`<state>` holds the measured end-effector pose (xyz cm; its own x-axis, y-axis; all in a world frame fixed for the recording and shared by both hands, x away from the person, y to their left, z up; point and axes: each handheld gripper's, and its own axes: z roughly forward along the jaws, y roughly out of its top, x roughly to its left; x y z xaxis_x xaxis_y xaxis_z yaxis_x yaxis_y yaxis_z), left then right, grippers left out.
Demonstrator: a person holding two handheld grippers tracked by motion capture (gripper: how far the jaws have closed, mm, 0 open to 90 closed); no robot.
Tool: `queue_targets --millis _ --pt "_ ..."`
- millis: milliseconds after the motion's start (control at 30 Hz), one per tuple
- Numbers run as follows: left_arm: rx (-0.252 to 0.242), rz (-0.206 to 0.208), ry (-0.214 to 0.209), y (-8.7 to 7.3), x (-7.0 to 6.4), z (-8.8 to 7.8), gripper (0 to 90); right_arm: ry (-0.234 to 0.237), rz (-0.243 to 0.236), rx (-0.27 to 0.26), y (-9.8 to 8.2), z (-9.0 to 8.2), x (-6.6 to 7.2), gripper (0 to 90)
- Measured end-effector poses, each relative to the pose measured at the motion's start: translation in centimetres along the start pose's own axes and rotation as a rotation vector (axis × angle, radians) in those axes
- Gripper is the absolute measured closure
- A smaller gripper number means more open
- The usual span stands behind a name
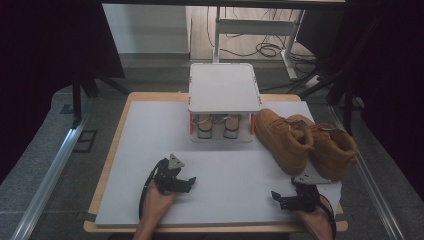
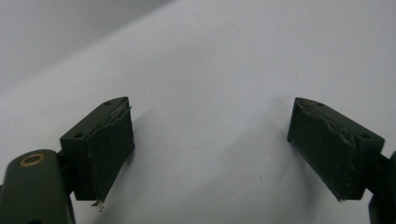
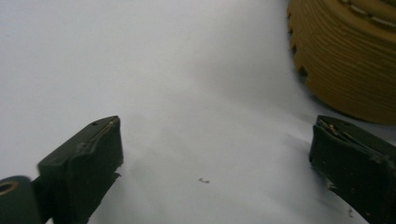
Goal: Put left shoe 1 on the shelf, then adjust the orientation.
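Tan boots lie side by side at the right of the white surface, beside a small white rack. Near the front edge, the left hand-held gripper and right hand-held gripper rest with jaws apart, holding nothing.

We count: tan boots – 2 | white rack – 1 | shoes under rack – 2 | grippers – 2 | white board – 1
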<state>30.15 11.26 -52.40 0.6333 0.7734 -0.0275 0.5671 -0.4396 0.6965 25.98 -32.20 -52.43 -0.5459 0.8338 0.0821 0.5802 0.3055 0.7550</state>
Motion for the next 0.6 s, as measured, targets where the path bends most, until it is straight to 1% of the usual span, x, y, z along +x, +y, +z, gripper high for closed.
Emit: queue_targets --millis 100,133,200,233,267,300,367,433,467,500,533,567,600 --pt "0.0 -0.002 -0.001 0.0 0.0 0.0 14.2 0.029 0.017 -0.001 0.0 -0.3 -0.1 1.2" --pt "0.0 -0.002 -0.001 0.0 0.0 0.0 14.2 0.031 0.025 -0.005 0.1 -0.4 -0.1 1.7" --pt "-0.001 0.0 0.001 0.0 0.0 0.0 14.2 0.022 0.027 -0.01 0.2 -0.8 -0.2 4.4" --pt "-0.001 0.0 0.002 0.0 0.0 0.0 14.2 0.011 0.026 -0.017 0.3 -1.0 -0.2 7.7" --pt "-0.001 0.0 0.002 0.0 0.0 0.0 14.2 -0.01 0.029 -0.031 0.3 -1.4 -0.3 15.0" --pt "-0.001 0.0 0.002 0.0 0.0 0.0 14.2 -0.019 0.038 -0.039 0.4 -1.7 -0.4 17.0" --pt "-0.001 0.0 0.001 0.0 0.0 0.0 14.2 -0.037 0.056 -0.06 0.4 -2.2 -0.9 27.4" --pt "-0.001 0.0 0.001 0.0 0.0 0.0 14.2 -0.066 0.082 -0.081 0.4 -2.8 -1.4 35.7" --pt "0.0 0.0 0.001 0.0 0.0 0.0 14.2 -0.079 0.085 -0.087 0.3 -3.1 -1.6 40.3" --pt "0.0 0.0 0.002 0.0 0.0 0.0 14.2 -0.1 0.084 -0.088 0.3 -3.3 -1.9 43.6" --pt "-0.001 0.0 0.001 0.0 0.0 0.0 14.2 -0.14 0.086 -0.069 0.2 -3.5 -2.3 47.8" --pt "0.0 0.001 0.002 0.0 0.0 0.0 14.2 -0.16 0.088 -0.065 0.0 -3.6 -2.6 50.5" --pt "-0.001 0.001 0.002 0.0 0.0 0.0 14.2 -0.169 0.092 -0.064 -0.1 -3.7 -2.8 52.7"
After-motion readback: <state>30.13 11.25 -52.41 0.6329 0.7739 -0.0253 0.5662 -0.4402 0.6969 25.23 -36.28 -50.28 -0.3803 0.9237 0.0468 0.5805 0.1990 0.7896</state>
